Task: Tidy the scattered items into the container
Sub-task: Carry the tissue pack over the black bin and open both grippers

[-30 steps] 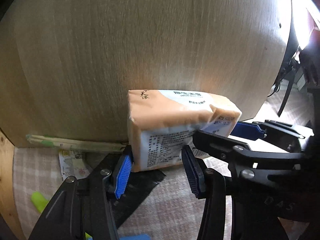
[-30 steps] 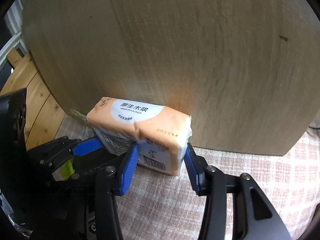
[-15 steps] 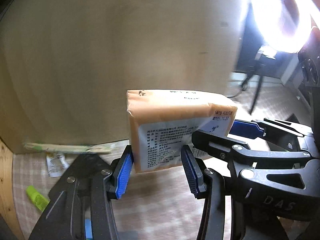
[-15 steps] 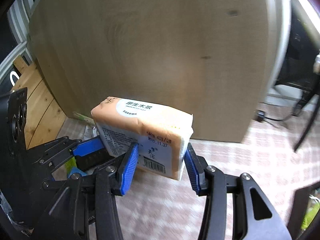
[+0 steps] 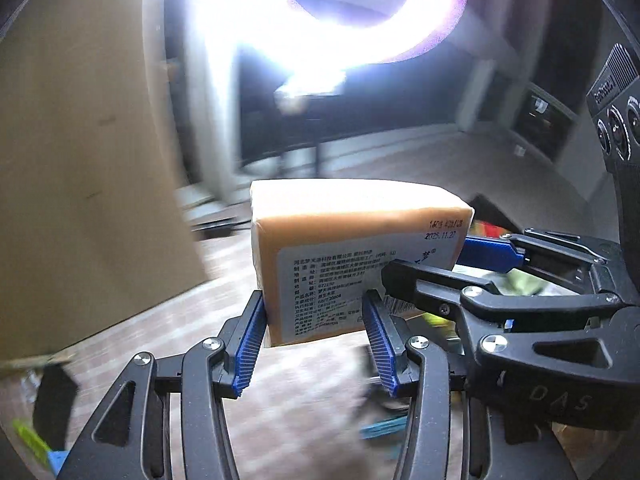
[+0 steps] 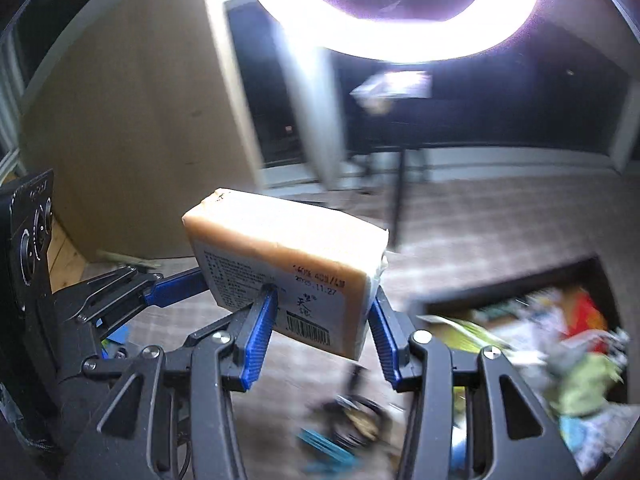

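An orange tissue pack [image 5: 352, 248] with a white printed label is held in the air between both grippers. My left gripper [image 5: 316, 320] is shut on its left end. My right gripper [image 6: 320, 320] is shut on its right end; the pack shows there too [image 6: 288, 272]. The right gripper's black fingers [image 5: 500, 280] cross the left wrist view. A dark container [image 6: 600, 280] full of mixed packets lies low at the right of the right wrist view, below and right of the pack.
A tall wooden board [image 5: 80, 160] stands at the left, also in the right wrist view [image 6: 120, 140]. A bright ring lamp [image 6: 380, 8] glares overhead. Small loose items [image 6: 344, 420] lie blurred on the checked cloth [image 6: 480, 220] below the pack.
Both grippers have lifted the tissue pack off the cloth and swung it right, away from the wooden board. The container has come into the right wrist view.
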{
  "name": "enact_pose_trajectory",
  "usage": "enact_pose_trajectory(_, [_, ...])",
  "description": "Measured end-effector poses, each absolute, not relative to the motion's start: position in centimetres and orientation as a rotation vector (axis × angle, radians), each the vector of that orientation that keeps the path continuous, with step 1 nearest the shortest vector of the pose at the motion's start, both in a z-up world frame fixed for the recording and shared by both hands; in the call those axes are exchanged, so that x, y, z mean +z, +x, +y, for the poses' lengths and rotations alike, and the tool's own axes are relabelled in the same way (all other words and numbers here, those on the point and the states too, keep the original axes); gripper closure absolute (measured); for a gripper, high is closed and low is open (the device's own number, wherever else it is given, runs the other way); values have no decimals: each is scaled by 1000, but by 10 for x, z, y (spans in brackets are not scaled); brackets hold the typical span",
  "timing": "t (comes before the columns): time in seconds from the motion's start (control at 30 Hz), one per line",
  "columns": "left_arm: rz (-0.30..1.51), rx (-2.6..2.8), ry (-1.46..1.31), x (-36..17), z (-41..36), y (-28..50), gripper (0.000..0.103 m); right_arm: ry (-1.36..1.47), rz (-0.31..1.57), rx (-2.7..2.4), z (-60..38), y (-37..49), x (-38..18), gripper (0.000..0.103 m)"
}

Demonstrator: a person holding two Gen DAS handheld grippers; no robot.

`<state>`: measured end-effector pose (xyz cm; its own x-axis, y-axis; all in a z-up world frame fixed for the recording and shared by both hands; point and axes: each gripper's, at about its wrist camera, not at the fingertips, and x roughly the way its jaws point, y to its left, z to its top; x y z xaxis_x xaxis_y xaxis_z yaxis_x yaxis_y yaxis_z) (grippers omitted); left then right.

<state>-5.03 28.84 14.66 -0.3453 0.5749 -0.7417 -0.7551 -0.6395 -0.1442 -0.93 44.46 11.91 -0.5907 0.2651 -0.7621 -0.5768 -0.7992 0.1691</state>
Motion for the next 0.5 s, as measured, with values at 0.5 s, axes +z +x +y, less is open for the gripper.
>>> enact_pose_trajectory(0.5, [347,1685,-989,166,441,42,57,-942,649,2035,467,210,180,57])
